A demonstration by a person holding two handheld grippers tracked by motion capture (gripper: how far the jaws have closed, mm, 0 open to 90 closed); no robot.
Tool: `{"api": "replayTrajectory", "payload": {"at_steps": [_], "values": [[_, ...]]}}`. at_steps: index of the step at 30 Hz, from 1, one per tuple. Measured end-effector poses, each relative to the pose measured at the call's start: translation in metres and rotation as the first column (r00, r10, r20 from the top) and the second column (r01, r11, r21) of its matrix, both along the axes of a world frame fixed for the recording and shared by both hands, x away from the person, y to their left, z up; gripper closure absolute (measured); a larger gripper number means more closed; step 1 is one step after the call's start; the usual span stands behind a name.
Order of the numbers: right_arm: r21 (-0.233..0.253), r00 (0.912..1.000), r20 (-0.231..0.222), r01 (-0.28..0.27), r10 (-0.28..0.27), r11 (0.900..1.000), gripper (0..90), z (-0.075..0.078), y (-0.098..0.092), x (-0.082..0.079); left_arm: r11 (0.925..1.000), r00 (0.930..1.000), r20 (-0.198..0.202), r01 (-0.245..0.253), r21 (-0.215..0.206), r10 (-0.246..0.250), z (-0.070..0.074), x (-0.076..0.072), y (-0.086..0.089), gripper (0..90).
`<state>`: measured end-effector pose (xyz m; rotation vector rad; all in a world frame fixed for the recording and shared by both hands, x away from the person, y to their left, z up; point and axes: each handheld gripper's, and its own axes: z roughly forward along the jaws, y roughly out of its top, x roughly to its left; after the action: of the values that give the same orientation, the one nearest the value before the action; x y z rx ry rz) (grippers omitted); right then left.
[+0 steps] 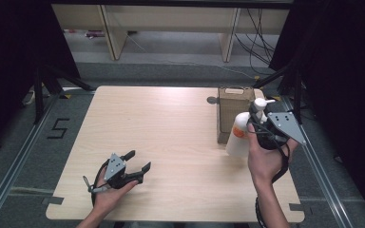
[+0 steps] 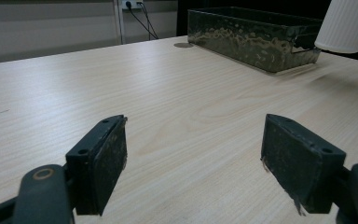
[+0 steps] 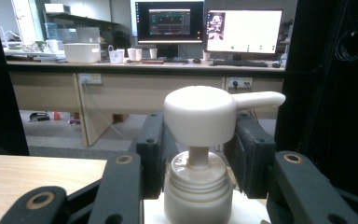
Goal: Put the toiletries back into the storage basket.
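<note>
So the right gripper [image 1: 258,124] has its jaws clamped on the neck of a white pump bottle [image 1: 237,135], one pad on each side just under the pump head [image 3: 200,114], and the nozzle sticks out past the jaw on the right in that gripper's own view. From above, the bottle hangs tilted with its body slanting down and away from the gripper toward the table [image 1: 171,142], and in the left gripper view its base floats clear of the wood with a shadow under it. Right behind the bottle, a bit farther out from the gripper, sits a brown box [image 1: 235,111] with an open top, and the bottle is just beside its near wall, can't tell if they touch. The left gripper [image 1: 138,162] is way off on the other side, resting low over the table in the person's hand with its jaws spread wide and nothing between them, just bare wood ahead of it.
</note>
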<state>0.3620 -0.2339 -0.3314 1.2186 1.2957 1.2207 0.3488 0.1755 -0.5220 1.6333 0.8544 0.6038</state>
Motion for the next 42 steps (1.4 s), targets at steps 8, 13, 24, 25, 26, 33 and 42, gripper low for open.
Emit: {"api": "replayTrajectory", "payload": {"at_steps": [8,13,24,25,26,33,42], "values": [[0.005,0.9999,-0.005,0.011,-0.011,1.0,60.6,0.002,-0.002,0.006,1.0,1.0,-0.001,-0.001,-0.002,0.001,0.0,0.0,0.0,21.7],[-0.006,0.9999,0.002,0.013,-0.013,1.0,60.7,0.004,-0.004,0.009,1.0,1.0,-0.001,-0.002,-0.003,0.002,0.0,0.0,0.0,21.7],[-0.007,0.9997,0.008,0.025,-0.025,1.0,60.6,0.011,-0.008,0.016,0.9999,1.0,0.006,0.002,-0.016,-0.002,-0.001,0.001,0.0,21.7],[-0.012,0.9996,0.009,0.028,-0.028,1.0,60.7,0.012,-0.009,0.017,0.9999,1.0,0.007,0.003,-0.017,-0.002,-0.001,0.001,0.0,21.7],[-0.015,0.9996,0.012,0.026,-0.025,1.0,60.6,0.012,-0.01,0.018,0.9999,1.0,0.006,0.002,-0.017,-0.002,-0.001,0.001,0.0,21.7],[-0.008,0.9994,0.012,0.032,-0.031,0.999,60.6,0.018,-0.011,0.022,0.9998,1.0,0.005,0.002,-0.017,-0.002,-0.001,0.001,0.0,21.7],[-0.016,0.9987,0.031,0.042,-0.041,0.999,60.6,0.029,-0.014,0.027,0.9998,1.0,0.005,0.003,-0.018,-0.003,-0.001,0.001,0.0,21.7]]}}
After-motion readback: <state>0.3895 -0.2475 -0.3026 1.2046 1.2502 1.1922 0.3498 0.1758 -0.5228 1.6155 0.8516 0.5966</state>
